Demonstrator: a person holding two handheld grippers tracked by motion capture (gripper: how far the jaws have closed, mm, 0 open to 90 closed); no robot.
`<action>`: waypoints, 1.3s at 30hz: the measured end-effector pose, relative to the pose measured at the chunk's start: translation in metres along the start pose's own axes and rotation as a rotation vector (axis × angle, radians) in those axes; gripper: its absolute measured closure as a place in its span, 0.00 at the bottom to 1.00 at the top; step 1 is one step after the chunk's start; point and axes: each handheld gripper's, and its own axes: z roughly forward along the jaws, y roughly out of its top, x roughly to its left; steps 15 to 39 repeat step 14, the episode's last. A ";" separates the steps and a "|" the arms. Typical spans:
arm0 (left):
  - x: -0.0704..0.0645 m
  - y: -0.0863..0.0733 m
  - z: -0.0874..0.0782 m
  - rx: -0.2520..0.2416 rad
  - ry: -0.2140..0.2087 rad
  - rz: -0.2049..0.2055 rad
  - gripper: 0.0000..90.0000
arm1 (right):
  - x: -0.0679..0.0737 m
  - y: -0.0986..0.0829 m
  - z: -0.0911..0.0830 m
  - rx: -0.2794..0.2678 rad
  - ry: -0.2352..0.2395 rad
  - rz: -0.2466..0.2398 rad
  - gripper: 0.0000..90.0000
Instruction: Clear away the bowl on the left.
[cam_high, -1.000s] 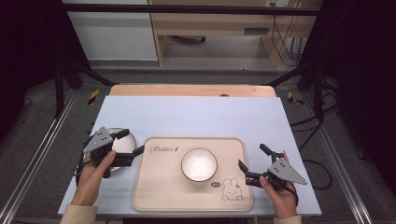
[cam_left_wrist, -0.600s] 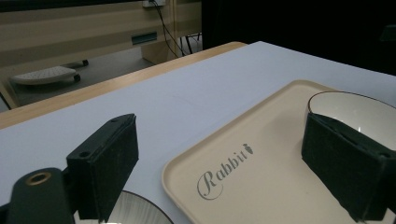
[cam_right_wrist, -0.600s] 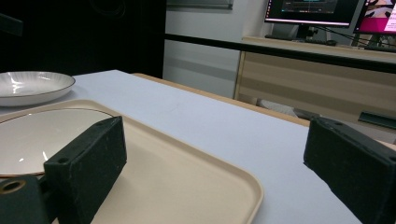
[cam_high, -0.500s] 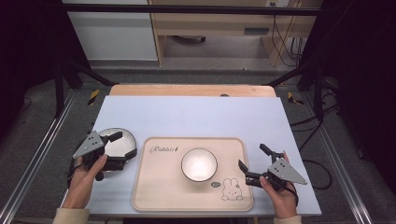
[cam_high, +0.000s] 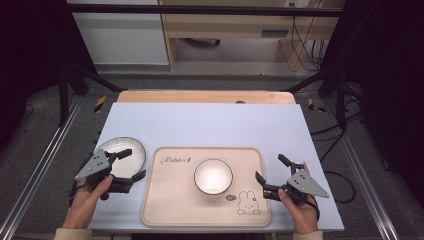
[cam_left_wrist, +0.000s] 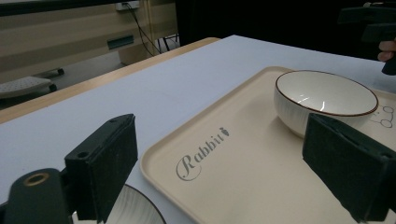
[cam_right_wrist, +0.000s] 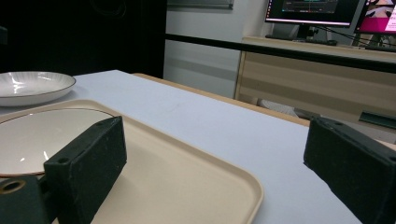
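Low at the left of the high view, my left claw (cam_high: 131, 164) hovers released over the near edge of the shallow white ceramic plate with a dark rim (cam_high: 123, 150), jaws spread wide with nothing between them. That plate lies on the pale blue tabletop (cam_high: 210, 122), just beside the left edge of the beige rectangular tray printed with a rabbit (cam_high: 172, 200). At the centre of the tray stands the round white bowl with a brown rim (cam_high: 213, 176).

As I judge it, the risk is a poor bite on the plate's thin lip: closing too shallow could let it slip and clatter, or tip it against the tray's raised edge. Swinging it across carelessly could knock the bowl.

My left hand (cam_high: 90, 192) grips from behind, the forearm coming up from the lower left, the claw aimed right towards the tray. At the lower right, my right claw (cam_high: 270, 176) is also released and empty, resting beside the tray's right edge, pointed left.
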 end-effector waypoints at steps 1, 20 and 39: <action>0.001 -0.001 -0.001 0.002 0.005 -0.004 0.12 | 0.000 0.000 0.000 0.001 -0.001 0.000 0.07; 0.009 -0.015 -0.012 0.007 0.068 -0.065 0.12 | 0.000 0.000 0.000 -0.003 0.001 0.002 0.07; 0.009 -0.015 -0.012 0.007 0.068 -0.065 0.12 | 0.000 0.000 0.000 -0.003 0.001 0.002 0.07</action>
